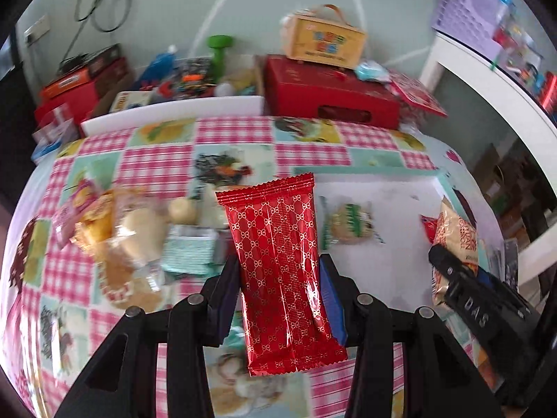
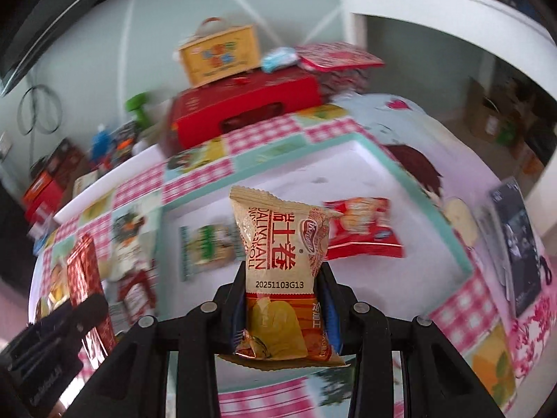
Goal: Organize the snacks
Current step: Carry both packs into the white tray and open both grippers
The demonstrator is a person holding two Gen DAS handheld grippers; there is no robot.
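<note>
My left gripper is shut on a long red patterned snack packet, held upright above the checked tablecloth. My right gripper is shut on a tan and red swiss-roll packet, held over a white tray with a teal rim. In the tray lie a green-and-white cookie packet and a red snack packet. The left wrist view shows the tray to the right, the cookie packet inside it, and the right gripper with its packet at the right edge.
A heap of loose snacks lies on the cloth left of the tray. Behind the table are a red box, a yellow carry box and clutter. A white shelf stands at right. A dark packet lies right of the tray.
</note>
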